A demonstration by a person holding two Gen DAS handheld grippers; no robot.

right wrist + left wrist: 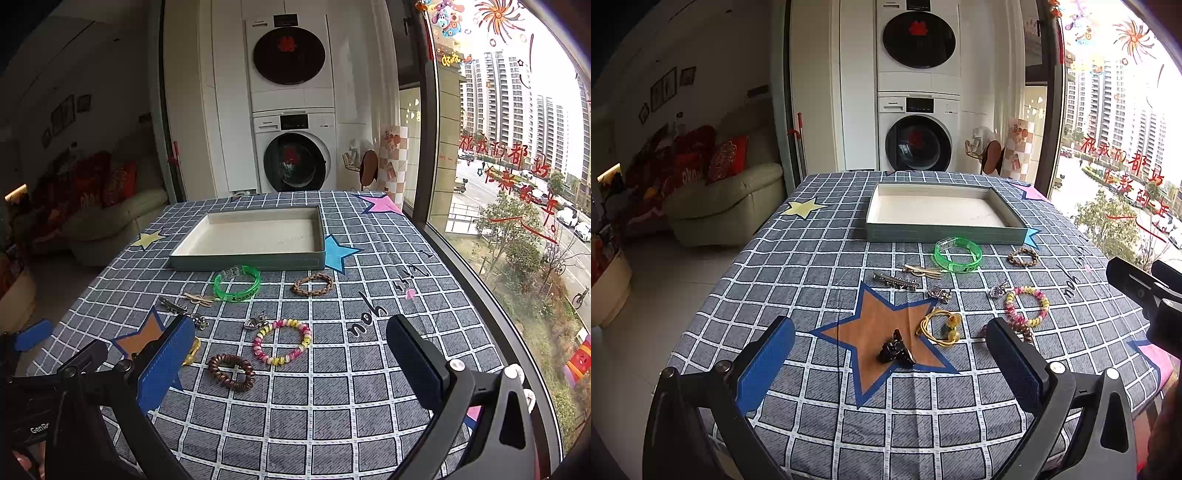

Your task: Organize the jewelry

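Note:
An empty shallow grey-green tray sits at the far middle of the checked tablecloth. In front of it lie a green bangle, a brown braided bracelet, a pink-yellow bead bracelet, a brown coil hair tie, a yellow hair tie, a black claw clip, metal hair clips and small silver charms. My left gripper is open around the black clip, above it. My right gripper is open, low over the coil tie and bead bracelet.
The table's left edge drops to a tiled floor with a sofa beyond. A large window runs along the right edge. Stacked washing machines stand behind the table. The right gripper's body shows at the right of the left wrist view.

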